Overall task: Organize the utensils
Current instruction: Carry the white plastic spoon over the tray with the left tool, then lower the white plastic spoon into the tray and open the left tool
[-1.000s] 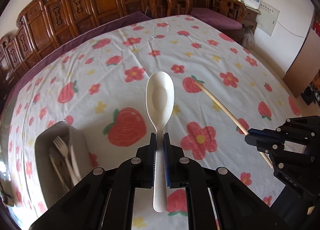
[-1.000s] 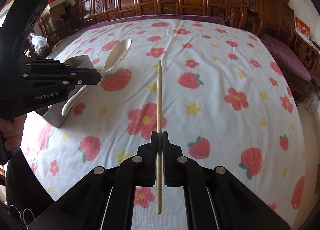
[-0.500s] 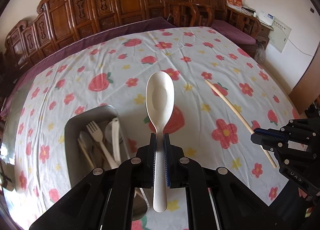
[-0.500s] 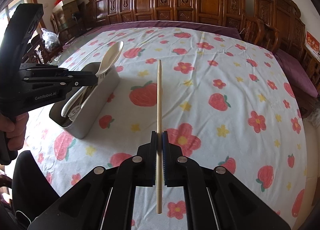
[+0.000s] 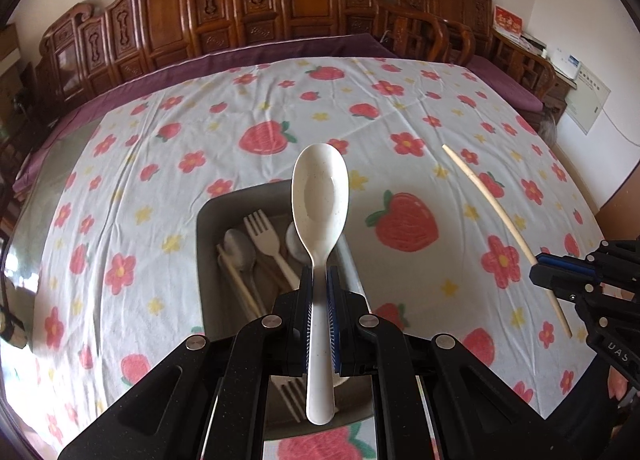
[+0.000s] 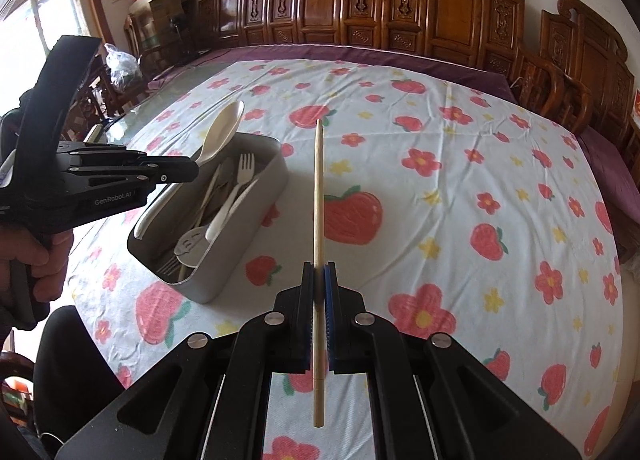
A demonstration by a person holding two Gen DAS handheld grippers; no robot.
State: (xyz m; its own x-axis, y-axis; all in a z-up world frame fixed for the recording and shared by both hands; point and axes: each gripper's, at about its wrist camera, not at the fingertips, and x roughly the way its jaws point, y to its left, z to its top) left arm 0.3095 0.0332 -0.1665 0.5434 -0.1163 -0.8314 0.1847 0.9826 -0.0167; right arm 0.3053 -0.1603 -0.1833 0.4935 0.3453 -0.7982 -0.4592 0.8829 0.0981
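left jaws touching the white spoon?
Touching. Left wrist view: left gripper jaws pinch the white spoon handle on both sides, holding it above the grey tray.

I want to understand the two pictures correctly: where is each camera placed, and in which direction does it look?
Left wrist: sits on the left gripper, looks down along its jaws at the white spoon over the grey tray.
Right wrist: sits on the right gripper, looks along the chopstick; a hand shows.
Shared: tray, spoon, chopstick, strawberry tablecloth.
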